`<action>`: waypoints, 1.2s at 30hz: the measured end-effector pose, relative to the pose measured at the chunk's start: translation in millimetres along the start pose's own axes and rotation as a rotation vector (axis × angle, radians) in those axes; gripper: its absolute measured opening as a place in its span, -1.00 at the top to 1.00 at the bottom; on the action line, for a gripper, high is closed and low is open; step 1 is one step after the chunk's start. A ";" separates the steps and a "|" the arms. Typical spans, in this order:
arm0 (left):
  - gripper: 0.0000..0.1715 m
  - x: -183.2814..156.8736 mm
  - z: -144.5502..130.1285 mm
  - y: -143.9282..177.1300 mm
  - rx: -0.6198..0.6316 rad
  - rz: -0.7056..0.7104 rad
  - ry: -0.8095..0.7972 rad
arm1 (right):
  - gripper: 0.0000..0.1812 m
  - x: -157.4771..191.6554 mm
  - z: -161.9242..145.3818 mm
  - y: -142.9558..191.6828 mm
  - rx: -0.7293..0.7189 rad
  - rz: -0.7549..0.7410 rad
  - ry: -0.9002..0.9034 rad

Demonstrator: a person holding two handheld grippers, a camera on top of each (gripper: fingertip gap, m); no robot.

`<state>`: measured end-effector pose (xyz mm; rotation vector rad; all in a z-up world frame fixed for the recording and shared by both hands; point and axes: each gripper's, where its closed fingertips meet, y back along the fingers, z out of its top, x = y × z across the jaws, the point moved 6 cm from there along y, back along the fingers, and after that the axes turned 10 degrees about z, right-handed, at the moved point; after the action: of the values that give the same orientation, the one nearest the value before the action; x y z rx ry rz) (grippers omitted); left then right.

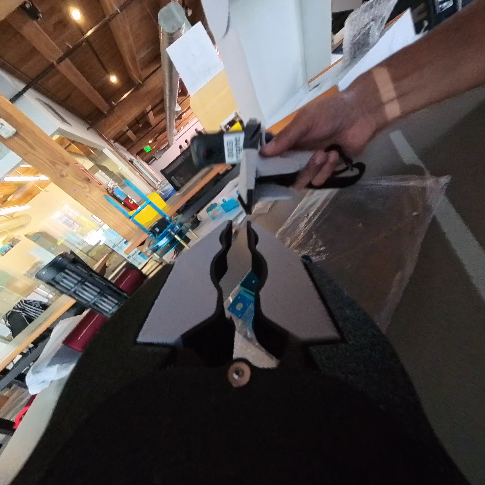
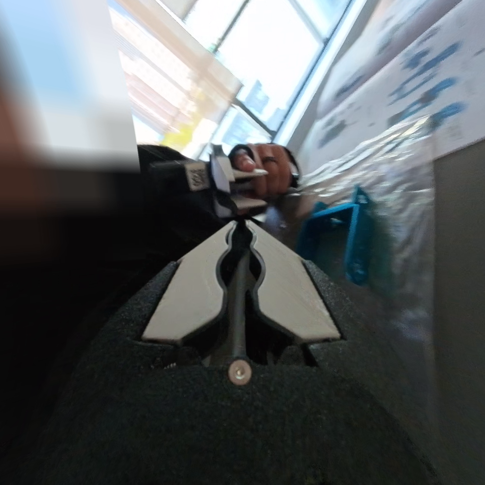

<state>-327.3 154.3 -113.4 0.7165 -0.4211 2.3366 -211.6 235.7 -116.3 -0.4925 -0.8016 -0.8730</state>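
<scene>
My left gripper (image 1: 239,223) has its fingertips apart, with the top of a small clear bag (image 1: 242,219) standing loose between them. The bag hangs down under the fingers and holds blue metal brackets (image 1: 242,296). My right gripper (image 1: 246,207) comes in from across, held by a hand (image 1: 328,131), and its tips pinch the bag's top edge. In the right wrist view my right gripper (image 2: 238,223) has its tips almost together. They meet the tips of the left gripper (image 2: 231,212), which is very blurred there.
A large crumpled clear plastic bag (image 1: 367,236) lies on the dark table at the right. Loose blue brackets (image 1: 228,206) (image 2: 351,236) lie on the table. A blue acrylic frame (image 1: 147,217), a black bit case (image 1: 81,283) and a red cylinder (image 1: 128,280) stand at the left. Both grippers' tips are close together, under 4 cm apart.
</scene>
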 end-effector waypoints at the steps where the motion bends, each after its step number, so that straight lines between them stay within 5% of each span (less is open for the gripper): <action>1: 0.87 2.4 -2.8 -0.1 0.014 0.004 0.010 | 0.95 2.8 -1.1 5.6 0.065 -0.106 0.072; 6: 0.79 13.4 -13.7 -4.9 0.080 -0.002 0.095 | 0.80 27.2 -24.5 10.2 0.392 -0.495 0.331; 11: 0.79 23.0 -15.1 -3.8 0.074 -0.041 0.224 | 0.61 51.5 -73.4 3.5 0.623 -0.765 0.303; 15: 0.76 26.8 -19.3 -7.3 0.104 -0.104 0.319 | 0.85 62.0 -106.2 -10.0 0.765 -0.958 0.350; 21: 0.75 27.6 -20.8 -8.5 0.115 -0.134 0.352 | 0.86 54.4 -128.6 -19.8 0.874 -0.972 0.267; 36: 0.75 24.8 -19.0 -5.3 0.103 -0.117 0.317 | 0.96 42.2 -126.4 -27.3 1.033 -0.952 0.245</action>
<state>-346.9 179.2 -113.3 0.3939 -0.1156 2.3201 -165.6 115.1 -159.1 0.9705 -1.1361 -1.1840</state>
